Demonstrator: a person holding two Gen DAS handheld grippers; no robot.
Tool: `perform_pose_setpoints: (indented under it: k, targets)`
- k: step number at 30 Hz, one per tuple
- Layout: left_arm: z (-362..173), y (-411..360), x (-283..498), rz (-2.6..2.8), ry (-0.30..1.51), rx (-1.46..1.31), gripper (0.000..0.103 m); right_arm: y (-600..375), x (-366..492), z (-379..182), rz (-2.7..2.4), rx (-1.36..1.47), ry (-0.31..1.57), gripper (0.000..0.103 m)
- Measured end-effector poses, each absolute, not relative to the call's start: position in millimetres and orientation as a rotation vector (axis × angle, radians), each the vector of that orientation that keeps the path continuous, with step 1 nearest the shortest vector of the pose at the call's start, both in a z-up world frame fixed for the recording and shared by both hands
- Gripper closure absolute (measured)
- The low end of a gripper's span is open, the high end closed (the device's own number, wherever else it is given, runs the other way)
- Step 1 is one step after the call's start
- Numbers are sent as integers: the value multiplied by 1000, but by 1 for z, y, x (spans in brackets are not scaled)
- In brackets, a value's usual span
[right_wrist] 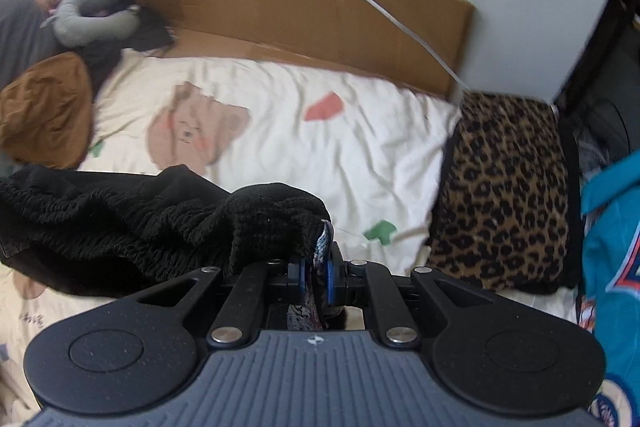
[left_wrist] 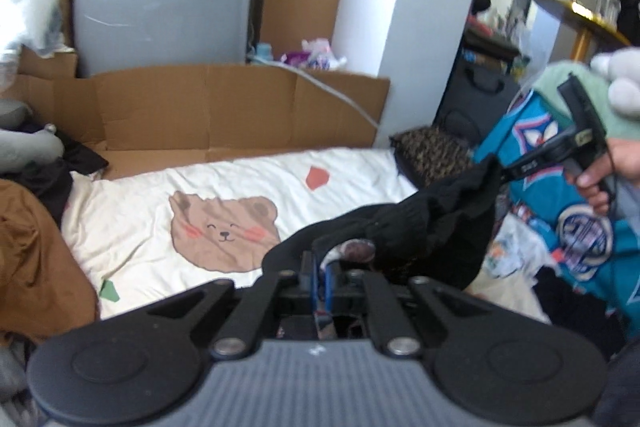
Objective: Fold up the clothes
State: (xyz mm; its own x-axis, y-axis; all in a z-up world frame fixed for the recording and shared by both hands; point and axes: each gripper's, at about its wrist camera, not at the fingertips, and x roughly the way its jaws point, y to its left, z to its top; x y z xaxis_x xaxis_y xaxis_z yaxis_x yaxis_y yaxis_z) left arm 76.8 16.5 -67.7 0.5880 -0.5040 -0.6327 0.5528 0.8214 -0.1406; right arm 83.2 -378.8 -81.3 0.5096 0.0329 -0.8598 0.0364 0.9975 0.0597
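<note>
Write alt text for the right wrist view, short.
The right gripper is shut on an edge of a black, textured knit garment that bunches to its left, held above a cream bedsheet with a brown bear print. A leopard-print cloth lies at right, brown cardboard panels stand behind the bed.

Ahead of both grippers the bed (right_wrist: 360, 131) spreads out under a cream cover — a brown bear face (left_wrist: 224, 231) printed on it, with a red patch (left_wrist: 317, 176) beyond and small green patches (right_wrist: 380, 230) scattered nearer in. Off to the left of the right gripper's view, a brown garment (right_wrist: 44, 111) sits bunched on the cover, and past it a grey neck pillow (right_wrist: 94, 19) with dark clothes around it. To the right, a leopard-print piece (right_wrist: 508, 187) lies at the cover's edge. Along the far side — flattened cardboard (left_wrist: 240, 107) stands against the wall, its lower flap resting on the bed.
</note>
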Motion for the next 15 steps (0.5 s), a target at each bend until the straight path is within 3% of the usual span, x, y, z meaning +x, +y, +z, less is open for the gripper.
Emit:
perform_pose_setpoints:
  k: [15]
  targets:
    - [21, 35, 6, -633, 709, 23, 100, -333, 35, 15, 77, -20, 997, 95]
